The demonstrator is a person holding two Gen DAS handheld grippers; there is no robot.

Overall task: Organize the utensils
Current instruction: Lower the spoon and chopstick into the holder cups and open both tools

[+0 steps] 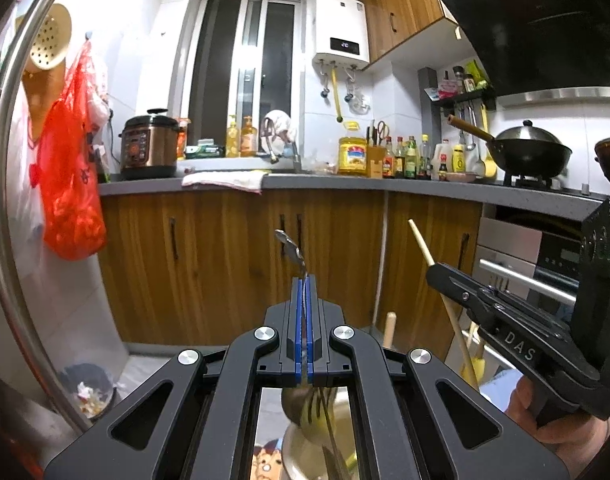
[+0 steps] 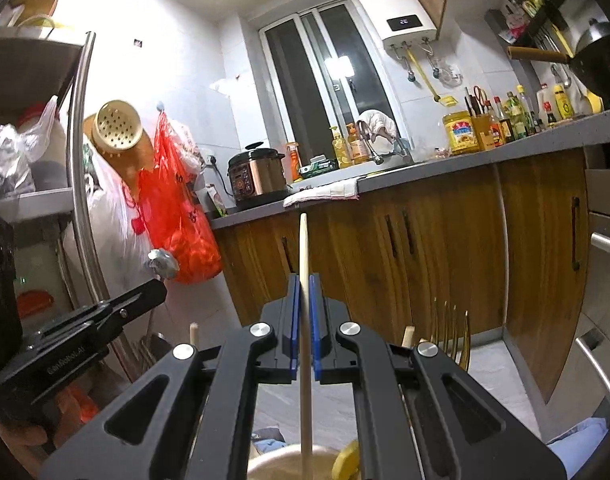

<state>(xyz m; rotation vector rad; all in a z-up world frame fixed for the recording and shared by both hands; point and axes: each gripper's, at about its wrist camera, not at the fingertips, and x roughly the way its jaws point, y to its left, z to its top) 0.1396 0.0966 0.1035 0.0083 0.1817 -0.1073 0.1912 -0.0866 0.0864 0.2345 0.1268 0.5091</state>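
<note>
My left gripper [image 1: 304, 280] is shut on the handle of a metal spoon [image 1: 290, 245]. The handle end sticks up past the blue pads and the spoon's bowl hangs below, over a metal utensil holder [image 1: 301, 454] with a fork in it. My right gripper [image 2: 304, 278] is shut on a wooden chopstick [image 2: 304, 240] that runs straight down into the holder [image 2: 283, 460]. Each gripper shows in the other's view: the right one [image 1: 435, 270] with its chopstick [image 1: 420, 242], the left one [image 2: 157, 286] with the spoon's handle end [image 2: 161, 262]. Gold fork tines [image 2: 451, 332] and other wooden stick tips [image 2: 193, 330] rise beside the holder.
Wooden cabinets [image 1: 225, 264] under a grey counter [image 1: 325, 182] fill the far side. A red plastic bag [image 1: 71, 184] hangs at the left by a steel rack pole [image 1: 9, 184]. A bin [image 1: 89, 394] stands on the floor. An oven [image 1: 545, 264] is at the right.
</note>
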